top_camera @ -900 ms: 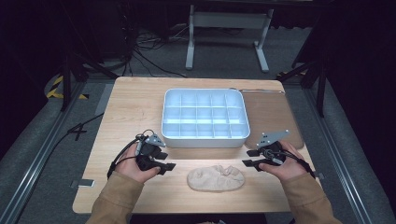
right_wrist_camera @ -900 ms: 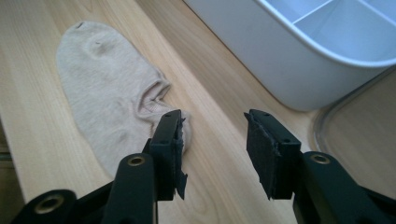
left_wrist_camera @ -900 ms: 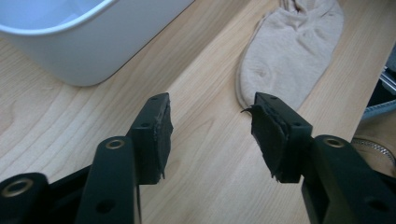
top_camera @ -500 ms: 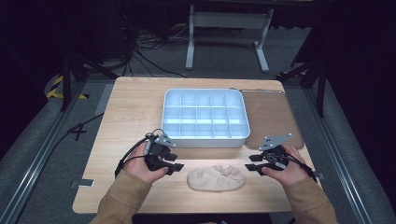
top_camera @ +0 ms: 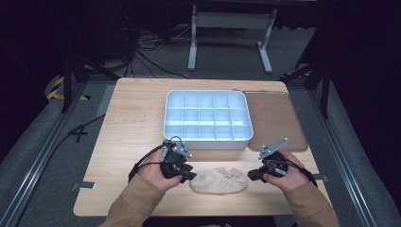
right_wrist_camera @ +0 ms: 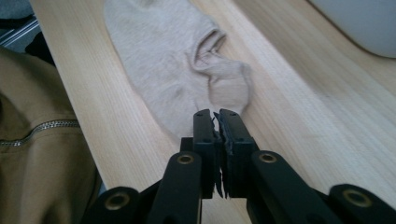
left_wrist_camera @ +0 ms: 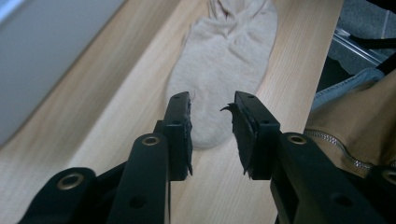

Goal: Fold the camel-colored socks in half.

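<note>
A beige sock (top_camera: pixel 218 179) lies flat near the table's front edge, between my two grippers. My left gripper (top_camera: pixel 190 176) is at its left end, and in the left gripper view the sock (left_wrist_camera: pixel 224 60) runs away from the open left gripper (left_wrist_camera: pixel 211 100), whose jaws straddle the rounded end without pressing it. My right gripper (top_camera: pixel 251 176) is at the sock's right end. In the right gripper view the right gripper (right_wrist_camera: pixel 215 114) has its jaws together, tips at the edge of the sock (right_wrist_camera: pixel 168 60). I cannot tell whether cloth is pinched.
A white tray (top_camera: pixel 206 140) divided into several empty compartments stands mid-table just behind the sock. A brown mat (top_camera: pixel 274 118) lies to its right. Tan sleeves come in from the bottom. Bare wood lies left of the tray.
Both hands have moved inward and toward the front edge, closing on the sock's two ends. The left gripper has come furthest. The sock has stayed in place.
</note>
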The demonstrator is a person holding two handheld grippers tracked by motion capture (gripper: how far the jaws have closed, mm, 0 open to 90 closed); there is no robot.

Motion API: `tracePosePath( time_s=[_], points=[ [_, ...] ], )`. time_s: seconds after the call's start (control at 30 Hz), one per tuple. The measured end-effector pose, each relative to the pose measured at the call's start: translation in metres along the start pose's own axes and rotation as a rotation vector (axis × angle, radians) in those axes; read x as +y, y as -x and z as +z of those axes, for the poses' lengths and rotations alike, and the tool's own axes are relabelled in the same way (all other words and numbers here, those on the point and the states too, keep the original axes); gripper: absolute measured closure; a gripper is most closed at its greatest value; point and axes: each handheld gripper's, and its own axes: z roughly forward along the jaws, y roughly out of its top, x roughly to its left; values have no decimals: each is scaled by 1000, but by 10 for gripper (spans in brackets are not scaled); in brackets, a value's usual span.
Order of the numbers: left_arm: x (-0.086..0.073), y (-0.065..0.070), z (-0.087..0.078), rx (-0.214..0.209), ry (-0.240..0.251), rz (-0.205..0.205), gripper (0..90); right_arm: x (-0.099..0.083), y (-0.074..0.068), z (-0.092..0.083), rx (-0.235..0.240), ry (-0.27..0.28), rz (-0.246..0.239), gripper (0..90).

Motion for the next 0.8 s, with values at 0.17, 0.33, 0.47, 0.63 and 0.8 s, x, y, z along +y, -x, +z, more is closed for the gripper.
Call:
tracePosePath(
  time_s=[0.17, 0.33, 0.47, 0.63, 0.8],
  points=[
    [-1, -3, 15, -26, -52, -41, 698, 2, -6, 12, 21, -33, -21, 899],
    [-1, -3, 26, -12, -91, -31, 702, 2, -7, 20, 38, -54, -25, 898],
    [-2, -7, 35, 9, -115, -60, 671, 2, -9, 26, 44, -66, -28, 897],
    [-4, -10, 43, 17, -145, -81, 655, 1, -9, 32, 48, -78, -30, 889],
    [-4, -10, 48, 37, -163, -76, 661, 1, -9, 35, 37, -83, -28, 887]
  ],
)
